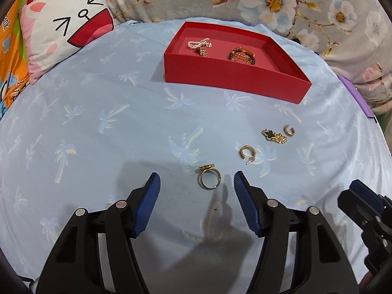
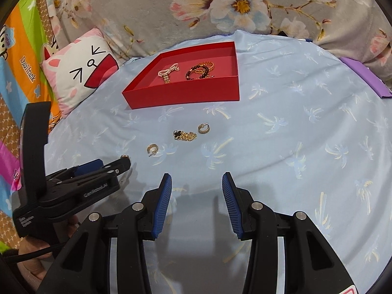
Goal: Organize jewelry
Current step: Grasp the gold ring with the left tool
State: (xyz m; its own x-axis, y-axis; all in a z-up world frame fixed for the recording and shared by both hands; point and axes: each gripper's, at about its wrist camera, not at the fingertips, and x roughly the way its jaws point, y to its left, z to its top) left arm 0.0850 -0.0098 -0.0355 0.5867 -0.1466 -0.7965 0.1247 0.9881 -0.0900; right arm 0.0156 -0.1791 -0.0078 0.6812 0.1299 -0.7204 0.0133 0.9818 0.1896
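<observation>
A red box point(image 1: 232, 76) point(image 2: 181, 95) stands on the light blue cloth and holds a pearl bracelet point(image 1: 197, 44) point(image 2: 167, 69) and a beaded bracelet point(image 1: 242, 55) point(image 2: 199, 71). A gold ring point(image 1: 209, 177) lies on the cloth between the tips of my open left gripper point(image 1: 197, 183). A gold hoop earring point(image 1: 247, 153) point(image 2: 152, 149), a clover chain point(image 1: 274, 136) point(image 2: 185, 135) and a second hoop earring point(image 1: 289, 130) point(image 2: 203, 128) lie further right. My right gripper point(image 2: 197, 183) is open and empty above bare cloth. The left gripper point(image 2: 117, 167) shows at the left in the right wrist view.
A cat-face cushion point(image 1: 66, 31) point(image 2: 80, 73) lies at the back left. A floral blanket point(image 1: 269, 2) point(image 2: 220, 7) runs along the back. A purple object point(image 2: 365, 78) sits at the cloth's right edge.
</observation>
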